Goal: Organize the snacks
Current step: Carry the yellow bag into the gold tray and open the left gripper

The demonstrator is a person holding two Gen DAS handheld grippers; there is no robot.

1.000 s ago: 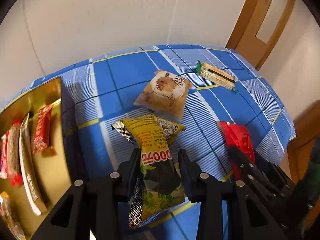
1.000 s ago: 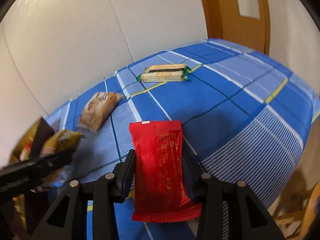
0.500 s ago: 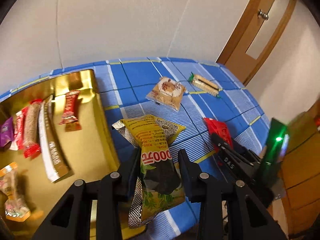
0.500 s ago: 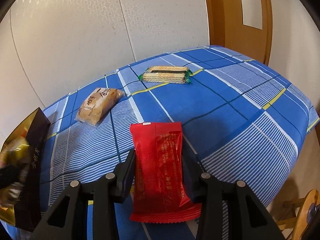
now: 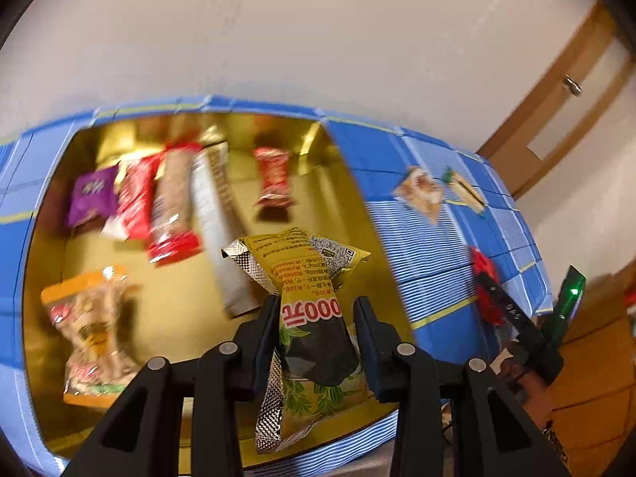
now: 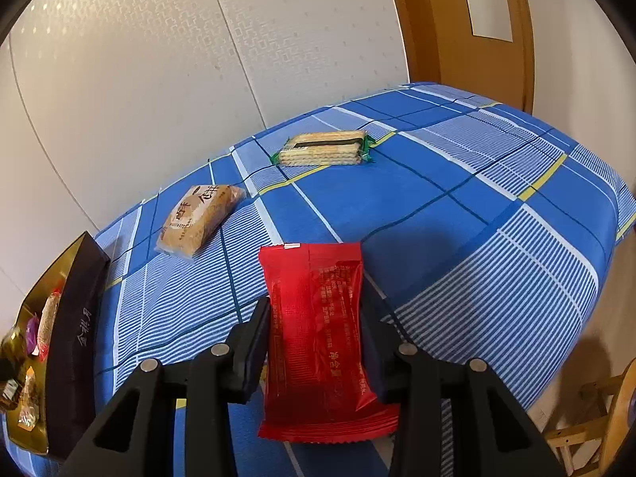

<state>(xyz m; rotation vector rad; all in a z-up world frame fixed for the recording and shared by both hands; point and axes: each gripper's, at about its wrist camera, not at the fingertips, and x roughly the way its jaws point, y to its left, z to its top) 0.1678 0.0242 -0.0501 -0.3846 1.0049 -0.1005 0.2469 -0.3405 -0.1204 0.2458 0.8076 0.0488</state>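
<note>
Two grippers loaded — left gripper (image 5: 316, 318) yellow packet (image 5: 314, 318), right gripper (image 6: 316, 318) red packet (image 6: 322, 338)

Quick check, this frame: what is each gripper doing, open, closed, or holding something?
Left gripper: closed on the yellow snack packet.
Right gripper: closed on the red snack packet.

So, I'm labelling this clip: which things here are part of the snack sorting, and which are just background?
Part of the job:
- yellow-green packet, left jaws
- red packet, right jaws
- gold box
- brown pastry pack
- biscuit pack

Background:
- checked tablecloth
- wooden door
- wooden chair
</note>
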